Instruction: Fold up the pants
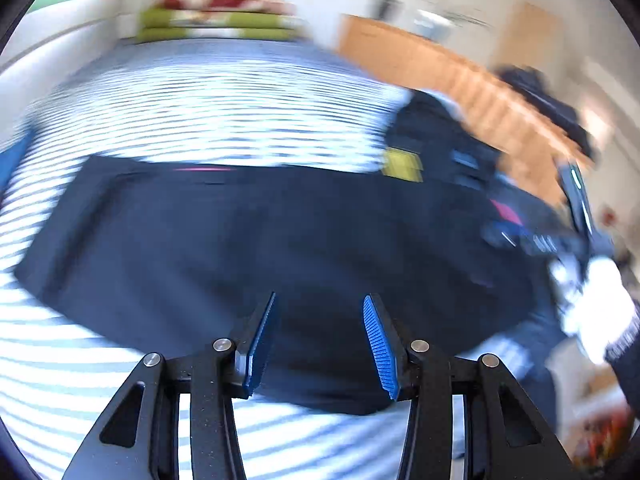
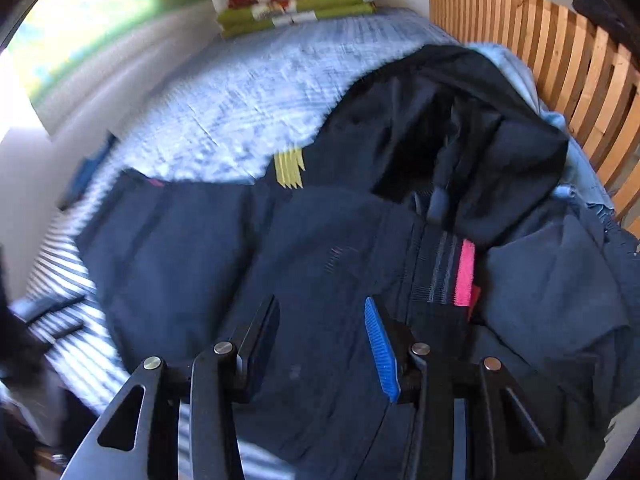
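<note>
Dark navy pants (image 1: 260, 240) lie spread flat on a blue-and-white striped bed cover (image 1: 200, 100). My left gripper (image 1: 321, 296) hovers over their near edge, open, with nothing between its blue pads. In the right wrist view the same pants (image 2: 320, 260) fill the middle, and their waistband carries a pink tag (image 2: 464, 272). My right gripper (image 2: 321, 300) stands open just above the cloth beside that waistband and grips nothing. The left wrist view is badly blurred.
A heap of other dark clothes (image 2: 460, 120) with a yellow label (image 2: 290, 168) and a light blue garment (image 2: 568, 140) lies at the back right. A slatted wooden bed end (image 2: 540, 40) runs behind it. Folded green and red blankets (image 2: 296, 4) sit at the far end. A white-gloved hand (image 1: 600, 308) shows at the right.
</note>
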{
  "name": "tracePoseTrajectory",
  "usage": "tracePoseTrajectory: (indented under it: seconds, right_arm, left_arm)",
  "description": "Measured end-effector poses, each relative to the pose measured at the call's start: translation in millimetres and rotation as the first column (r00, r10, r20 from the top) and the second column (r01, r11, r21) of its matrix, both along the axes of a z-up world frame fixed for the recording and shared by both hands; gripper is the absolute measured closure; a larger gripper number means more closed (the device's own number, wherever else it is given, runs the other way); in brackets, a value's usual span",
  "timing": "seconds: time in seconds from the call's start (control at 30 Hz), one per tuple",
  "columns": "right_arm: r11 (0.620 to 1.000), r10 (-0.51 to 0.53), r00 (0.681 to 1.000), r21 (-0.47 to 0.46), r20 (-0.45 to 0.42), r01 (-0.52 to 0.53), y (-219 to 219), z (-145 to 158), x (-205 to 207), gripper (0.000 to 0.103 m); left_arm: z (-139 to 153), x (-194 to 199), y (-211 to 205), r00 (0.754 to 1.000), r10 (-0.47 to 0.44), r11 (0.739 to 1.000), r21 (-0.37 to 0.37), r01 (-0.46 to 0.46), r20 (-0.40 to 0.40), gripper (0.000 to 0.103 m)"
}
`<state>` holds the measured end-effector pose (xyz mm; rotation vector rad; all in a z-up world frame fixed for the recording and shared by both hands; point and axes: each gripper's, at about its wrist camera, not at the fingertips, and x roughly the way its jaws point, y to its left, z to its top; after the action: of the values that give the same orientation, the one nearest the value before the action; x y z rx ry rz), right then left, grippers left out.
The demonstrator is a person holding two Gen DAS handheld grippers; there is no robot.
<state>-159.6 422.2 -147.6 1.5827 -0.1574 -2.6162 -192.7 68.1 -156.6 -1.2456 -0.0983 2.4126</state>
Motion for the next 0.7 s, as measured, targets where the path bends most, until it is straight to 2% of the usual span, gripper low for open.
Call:
tracePoseTrajectory:
  seconds: [0.07,0.1,0.2,0.27,0.33,0.43,0.53,0.6,0.63,0.67,0.7]
  right_arm:
    - [0.999,-0.039,0.996,0.03,0.075,0.037,5,-30,-11,0.062]
    - [0.998,-0.039,0.996,0.043,0.082,0.035,4,-37,-13,0.063]
    - [0.997,-0.009,0.998,0.076,0.057,0.005,-9,-28,-11,0.063]
    - [0.998,0.013,0.999,0.057,0.035,-0.015,-17,-20,-11,0.063]
    - [0.998,0.034,0.999,0.045,-0.001,-0.033,-30,-8,-8,0.062]
    - [0.998,0.069,0.997,0.012,-0.044,-0.068,-54,7,-5,0.062]
    - [0.994,0.107,0.991,-0.029,-0.078,-0.109,-76,19,-8,0.062]
    - [0.99,0.13,0.987,-0.04,-0.094,-0.135,-96,23,-13,0.062]
    - [0.988,0.14,0.985,-0.05,-0.099,-0.145,-104,24,-15,0.062]
    - [0.986,0.148,0.984,-0.061,-0.099,-0.154,-112,25,-19,0.062]
    - [0.984,0.157,0.983,-0.074,-0.096,-0.165,-119,25,-23,0.062]
  left_arm:
    - [-6,-19,-51,0.992,0.127,0.992,-0.013,-0.127,0.027,0.041]
    - [-10,-28,-77,0.982,0.183,0.983,-0.009,-0.183,0.042,0.038]
    - [-23,-52,-152,0.923,0.377,0.926,-0.004,-0.378,0.076,0.037]
    - [-34,-63,-194,0.868,0.476,0.871,0.063,-0.488,0.142,0.035]
    - [-46,-71,-224,0.822,0.535,0.822,0.104,-0.56,0.194,0.034]
    - [-62,-82,-253,0.781,0.583,0.784,0.1,-0.613,0.221,0.034]
    - [-78,-90,-263,0.772,0.581,0.77,0.133,-0.624,0.26,0.035]
    - [-85,-96,-260,0.774,0.572,0.772,0.142,-0.62,0.271,0.036]
    - [-84,-98,-257,0.783,0.574,0.779,0.135,-0.613,0.24,0.039]
    - [-84,-102,-254,0.79,0.563,0.788,0.131,-0.602,0.241,0.054]
    - [-87,-108,-253,0.786,0.565,0.787,0.123,-0.605,0.249,0.063]
